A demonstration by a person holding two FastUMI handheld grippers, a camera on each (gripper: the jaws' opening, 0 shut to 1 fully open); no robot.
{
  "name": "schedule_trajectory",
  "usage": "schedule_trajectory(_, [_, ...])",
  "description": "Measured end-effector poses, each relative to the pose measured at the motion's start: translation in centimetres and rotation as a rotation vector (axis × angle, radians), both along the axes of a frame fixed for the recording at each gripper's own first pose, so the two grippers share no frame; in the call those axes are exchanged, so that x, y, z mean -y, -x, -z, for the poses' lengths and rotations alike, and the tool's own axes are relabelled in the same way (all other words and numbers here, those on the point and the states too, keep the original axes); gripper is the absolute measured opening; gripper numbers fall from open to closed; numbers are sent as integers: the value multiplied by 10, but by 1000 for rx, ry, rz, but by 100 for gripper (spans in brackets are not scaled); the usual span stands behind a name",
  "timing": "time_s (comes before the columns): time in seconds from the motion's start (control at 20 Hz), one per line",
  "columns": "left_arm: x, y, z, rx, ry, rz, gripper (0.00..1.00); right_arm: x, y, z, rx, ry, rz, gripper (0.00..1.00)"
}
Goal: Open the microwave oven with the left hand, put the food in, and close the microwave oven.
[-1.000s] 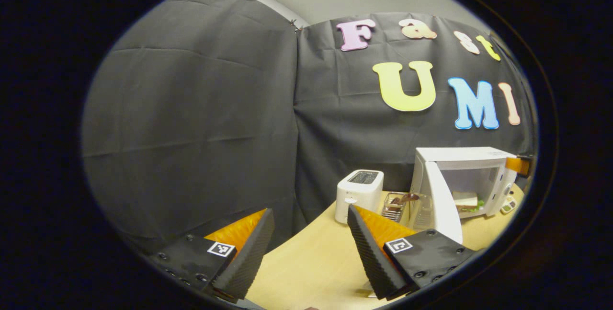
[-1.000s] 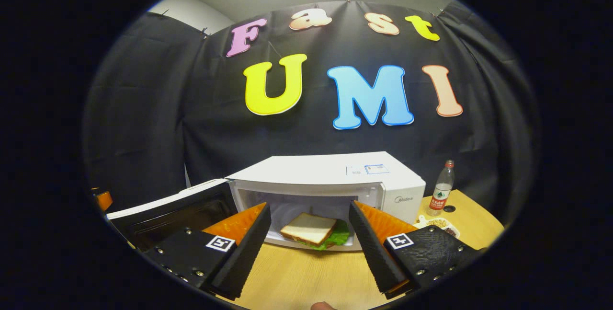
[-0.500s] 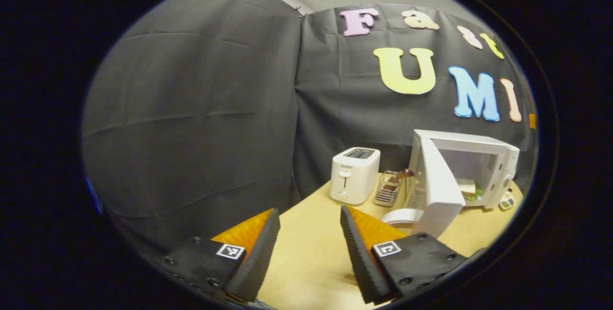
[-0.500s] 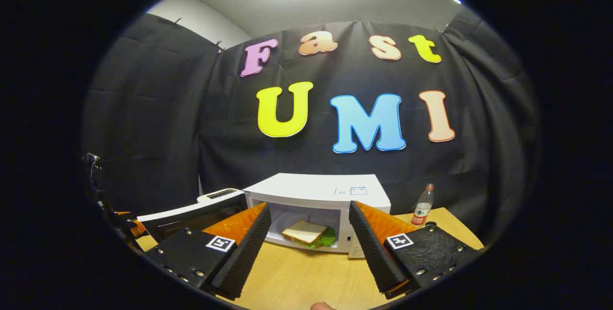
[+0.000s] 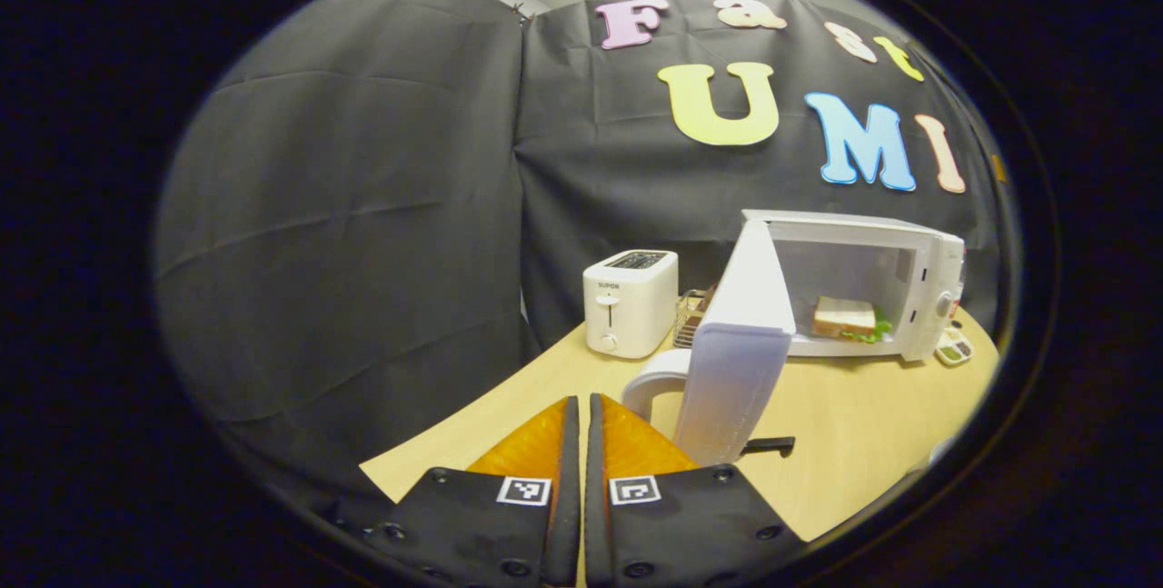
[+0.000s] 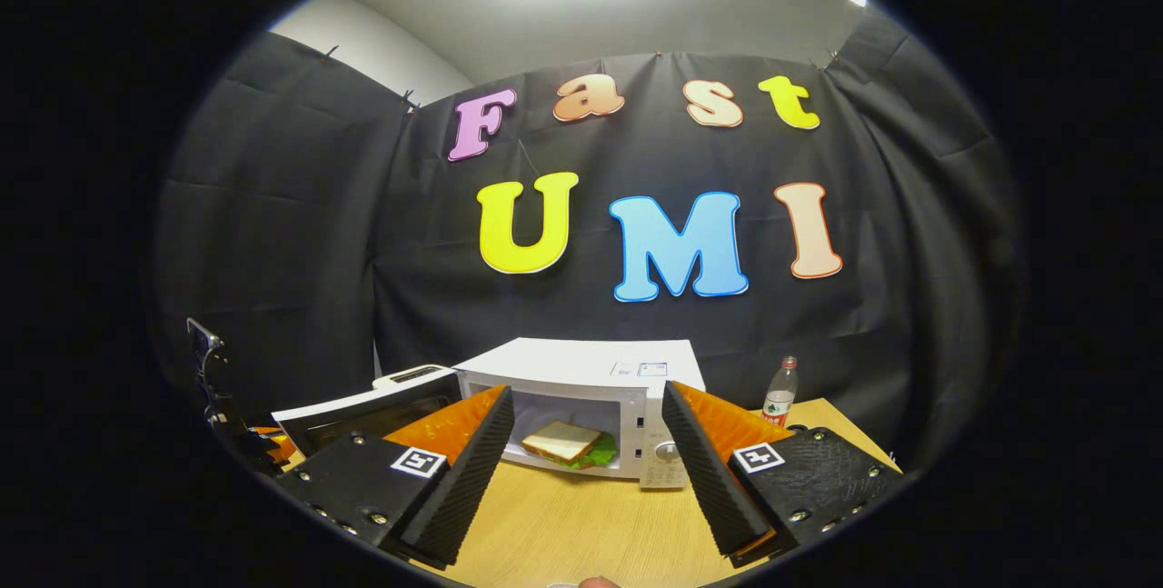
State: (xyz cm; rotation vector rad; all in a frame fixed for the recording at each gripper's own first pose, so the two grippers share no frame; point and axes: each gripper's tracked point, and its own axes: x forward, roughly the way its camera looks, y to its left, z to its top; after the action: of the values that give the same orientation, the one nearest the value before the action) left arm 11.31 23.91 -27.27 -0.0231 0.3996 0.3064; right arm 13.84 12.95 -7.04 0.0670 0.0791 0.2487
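A white microwave oven stands on the wooden table with its door swung wide open to the left. Inside lies a sandwich with white bread and green lettuce. My left gripper is shut with nothing between its fingers, low over the table's near edge, short of the door's outer face. My right gripper stands open and empty, well back from the oven's mouth.
A white toaster and a wire rack stand left of the oven. A white plate lies behind the door and a dark utensil beside it. A small dish and a bottle sit at the oven's right.
My left gripper has gone from open to shut and swung toward the open door. My right gripper has drawn back from the oven, still open. The sandwich stays inside.
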Motion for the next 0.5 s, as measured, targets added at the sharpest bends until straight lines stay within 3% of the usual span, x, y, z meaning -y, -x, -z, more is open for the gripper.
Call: schedule_trajectory(0.5, [72, 15, -7, -11, 26, 97, 8, 53, 25, -5, 4, -2, 29, 99])
